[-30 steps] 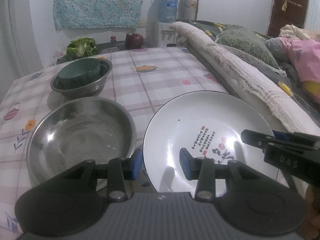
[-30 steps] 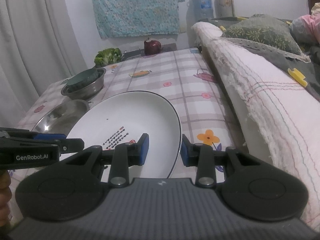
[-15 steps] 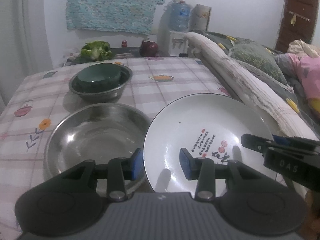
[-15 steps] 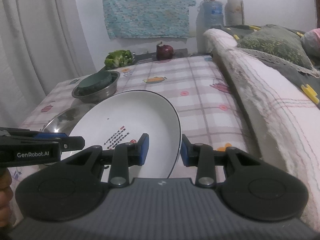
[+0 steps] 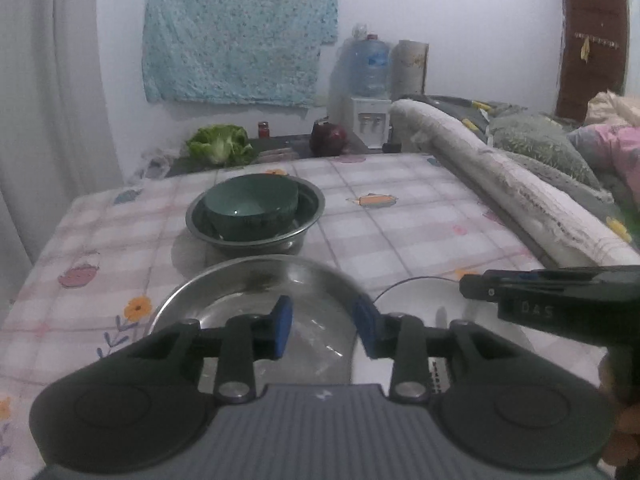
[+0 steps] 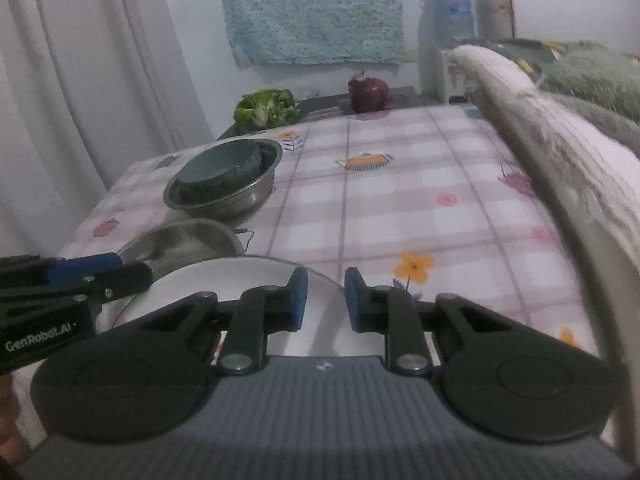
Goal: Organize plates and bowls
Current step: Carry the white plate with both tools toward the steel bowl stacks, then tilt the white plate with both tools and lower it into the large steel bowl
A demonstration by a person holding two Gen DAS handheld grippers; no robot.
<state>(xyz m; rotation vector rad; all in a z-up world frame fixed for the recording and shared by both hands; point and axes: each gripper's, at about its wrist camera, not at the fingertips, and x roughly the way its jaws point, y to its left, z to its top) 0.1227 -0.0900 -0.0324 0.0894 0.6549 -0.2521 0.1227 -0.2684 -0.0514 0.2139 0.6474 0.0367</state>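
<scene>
A white plate (image 5: 424, 304) (image 6: 224, 280) with red and black print lies at the near edge of the table, just right of a large empty steel bowl (image 5: 248, 292) (image 6: 188, 240). My left gripper (image 5: 324, 328) (image 6: 142, 274) hangs over the steel bowl's right side. Its jaws are opening, and its right pad is by the bowl's rim. My right gripper (image 6: 325, 300) (image 5: 468, 284) is at the plate's far right rim. Its jaws are closing, and the thin rim shows in the gap, clear of the pads. Farther back, a green bowl (image 5: 250, 204) (image 6: 220, 168) sits inside a smaller steel bowl (image 5: 312, 208).
A checked tablecloth (image 6: 400, 200) covers the table. A rolled blanket (image 6: 540, 128) and bedding run along its right side, and a curtain (image 6: 80, 80) hangs on the left. A lettuce (image 5: 222, 144), a dark red vegetable (image 6: 368, 92) and a water dispenser (image 5: 370, 80) stand beyond the far edge.
Both grippers have shifted so the plate now sits low, at the fingertips. The left jaws, earlier astride the plate's left rim, are now over the steel bowl. The right jaws have narrowed.
</scene>
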